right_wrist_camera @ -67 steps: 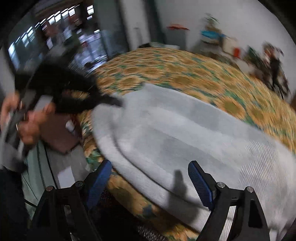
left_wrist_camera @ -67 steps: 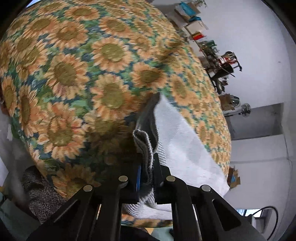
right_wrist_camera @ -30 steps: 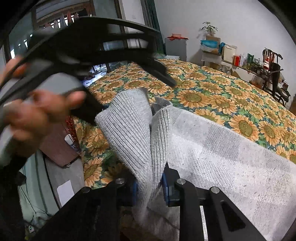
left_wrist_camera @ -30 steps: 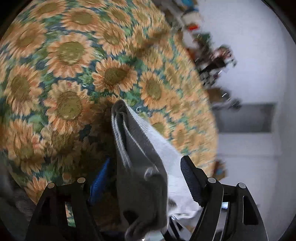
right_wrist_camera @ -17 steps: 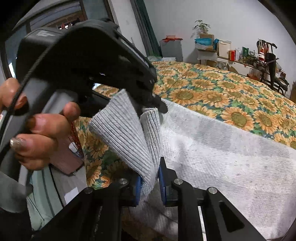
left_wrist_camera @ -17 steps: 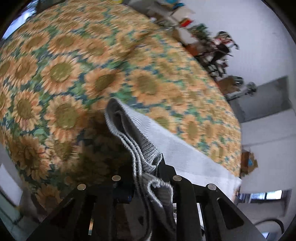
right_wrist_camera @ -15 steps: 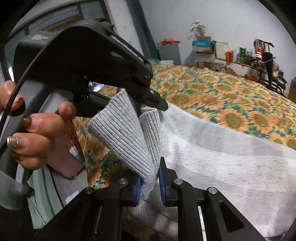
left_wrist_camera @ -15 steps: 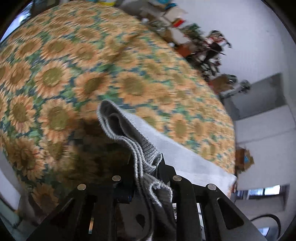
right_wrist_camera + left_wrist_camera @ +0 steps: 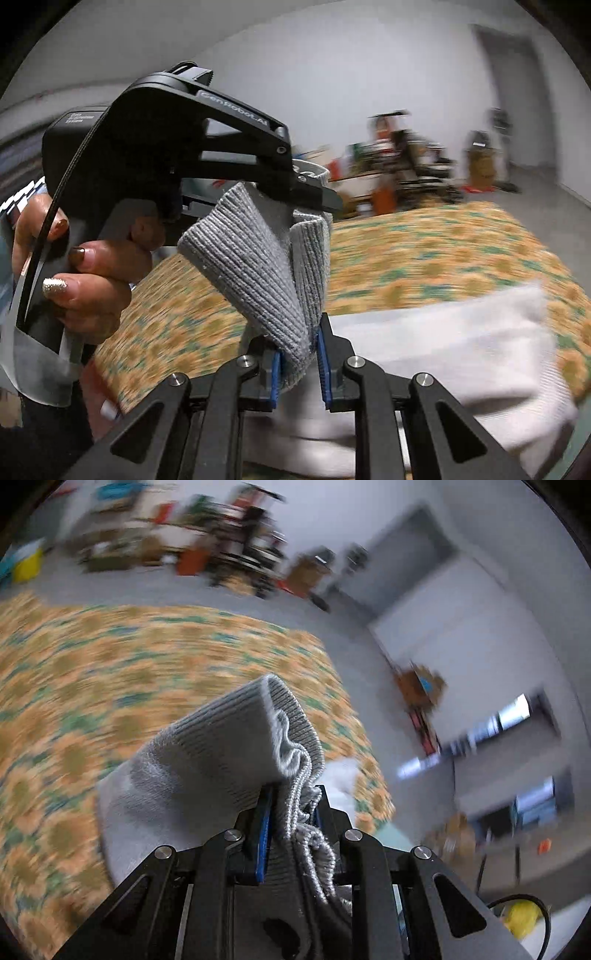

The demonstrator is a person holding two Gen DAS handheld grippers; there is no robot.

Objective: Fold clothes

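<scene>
**Both grippers clamped on the grey sweater above the bed**

The left gripper (image 9: 291,805) has its jaws clenched on a bunched, ribbed hem of the grey sweater (image 9: 207,760). The knit stands up out of the jaws in a thick fold, and loose loops of the edge hang down between the black fingers. To the left of the jaws the cloth spreads down in a pale sheet over the bed (image 9: 110,657), whose cover bears a sunflower print, blurred here.

The right gripper (image 9: 299,365) is also closed on the sweater (image 9: 258,273): its blue pads (image 9: 275,376) pinch a folded ribbed corner that rises from the jaws like a wedge. The far end of that same fold is caught in the left gripper (image 9: 317,195), seen here from the side, near and to the left, held by a hand (image 9: 92,269) with painted nails. The two grippers are close together, with only the short ribbed stretch between them.

The rest of the sweater trails to the right and near side as a white-grey mass lying across the bed's edge (image 9: 424,251). At the far wall stands a cluttered shelf (image 9: 402,158), too blurred to read.
</scene>
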